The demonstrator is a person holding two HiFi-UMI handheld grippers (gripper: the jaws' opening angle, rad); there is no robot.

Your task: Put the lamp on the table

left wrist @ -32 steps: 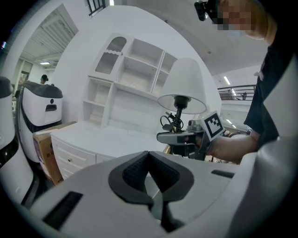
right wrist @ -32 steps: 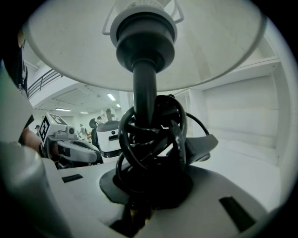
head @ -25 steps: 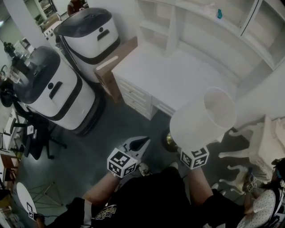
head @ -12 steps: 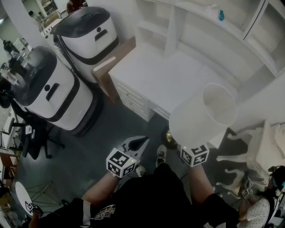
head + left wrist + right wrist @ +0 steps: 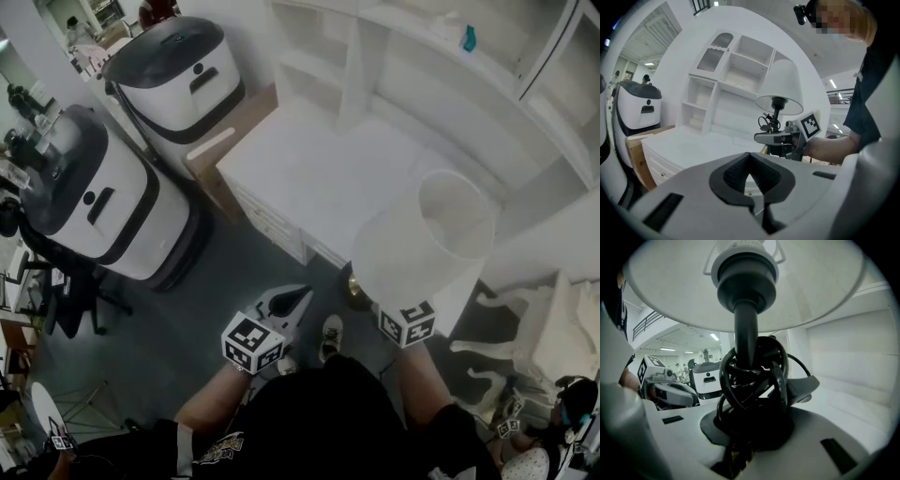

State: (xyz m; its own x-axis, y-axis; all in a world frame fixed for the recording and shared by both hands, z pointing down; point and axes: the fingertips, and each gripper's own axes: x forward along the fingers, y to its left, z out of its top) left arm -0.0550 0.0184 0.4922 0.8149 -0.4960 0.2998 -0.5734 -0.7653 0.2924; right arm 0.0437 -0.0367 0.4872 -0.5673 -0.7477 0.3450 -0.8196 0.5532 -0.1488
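A lamp with a white shade (image 5: 433, 246) hangs upright above the floor at the front edge of the white table (image 5: 319, 173). My right gripper (image 5: 751, 425) is shut on the lamp's dark stem (image 5: 745, 333), where a black cord (image 5: 754, 380) is coiled. In the left gripper view the lamp (image 5: 781, 86) and the right gripper (image 5: 772, 138) show to the right, over the table (image 5: 689, 145). My left gripper (image 5: 289, 305) is held low to the lamp's left, shut and holding nothing.
Two big white-and-black machines (image 5: 98, 202) (image 5: 183, 70) stand left of the table, with a brown board (image 5: 225, 141) leaning at its end. White shelves (image 5: 450, 70) rise behind the table. White carved furniture (image 5: 553, 319) stands at the right.
The person has stepped nearer to the table. The lamp has moved with the right gripper, and its shade now overlaps the table's front edge. The left gripper keeps its place beside it.
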